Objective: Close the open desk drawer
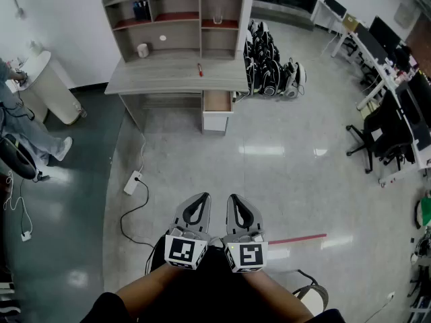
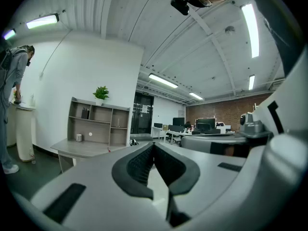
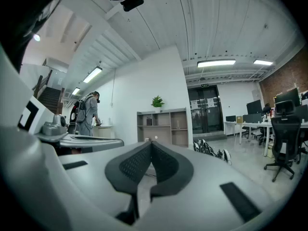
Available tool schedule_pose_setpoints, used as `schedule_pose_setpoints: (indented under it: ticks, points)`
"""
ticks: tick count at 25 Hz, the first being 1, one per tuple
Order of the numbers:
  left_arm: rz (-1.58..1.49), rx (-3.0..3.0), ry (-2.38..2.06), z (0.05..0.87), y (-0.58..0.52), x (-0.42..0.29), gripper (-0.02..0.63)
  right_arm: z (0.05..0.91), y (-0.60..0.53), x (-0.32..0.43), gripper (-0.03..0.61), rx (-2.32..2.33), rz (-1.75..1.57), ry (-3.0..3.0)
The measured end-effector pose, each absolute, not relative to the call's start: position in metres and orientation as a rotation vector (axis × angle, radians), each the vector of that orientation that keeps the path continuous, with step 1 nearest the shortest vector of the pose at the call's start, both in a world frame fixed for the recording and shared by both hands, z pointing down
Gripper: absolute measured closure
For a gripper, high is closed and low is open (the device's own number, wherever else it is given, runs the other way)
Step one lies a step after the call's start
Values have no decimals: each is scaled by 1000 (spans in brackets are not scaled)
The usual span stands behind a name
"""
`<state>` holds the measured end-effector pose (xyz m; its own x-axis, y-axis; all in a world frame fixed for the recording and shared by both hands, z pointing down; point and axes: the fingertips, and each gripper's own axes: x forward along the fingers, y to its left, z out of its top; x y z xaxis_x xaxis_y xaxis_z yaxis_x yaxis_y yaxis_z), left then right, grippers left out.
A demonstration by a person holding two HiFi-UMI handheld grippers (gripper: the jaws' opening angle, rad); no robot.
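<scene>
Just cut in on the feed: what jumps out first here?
The open drawer under the right end of the grey desk, far across the shiny floor. Nearer, at the bottom of the head view, the left gripper and right gripper sit side by side, both shut and empty.

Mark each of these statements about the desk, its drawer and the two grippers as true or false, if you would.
1. The drawer at the desk's right-hand end in the head view is pulled out. True.
2. The left gripper touches the drawer. False: it is held well short of the desk, with bare floor between them.
3. The left gripper and the right gripper both have their jaws together with nothing between them. True.
4. The potted plant stands on the desk top. False: it stands on top of the shelf unit that sits on the desk.
</scene>
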<state>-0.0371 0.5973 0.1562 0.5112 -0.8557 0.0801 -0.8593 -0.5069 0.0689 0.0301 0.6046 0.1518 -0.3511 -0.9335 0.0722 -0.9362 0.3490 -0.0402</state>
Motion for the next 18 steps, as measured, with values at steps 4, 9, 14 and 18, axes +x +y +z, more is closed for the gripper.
schedule_pose_setpoints:
  ticks: [4,9,14,18]
  points:
    - [53,2626,-1513,165,595,-38,601,150,601,36,561,1782,140,-2610]
    - [48,2556,-1540,170,583,-51,601,151,599,54,561,1846,174,-2593]
    - [56,2559,-1534,173,567,-44,601,161,593,70,561,1885,216,-2561]
    - [55,2578,-1495,177,546,-28,601,165,581,84,561,1901,216,-2542]
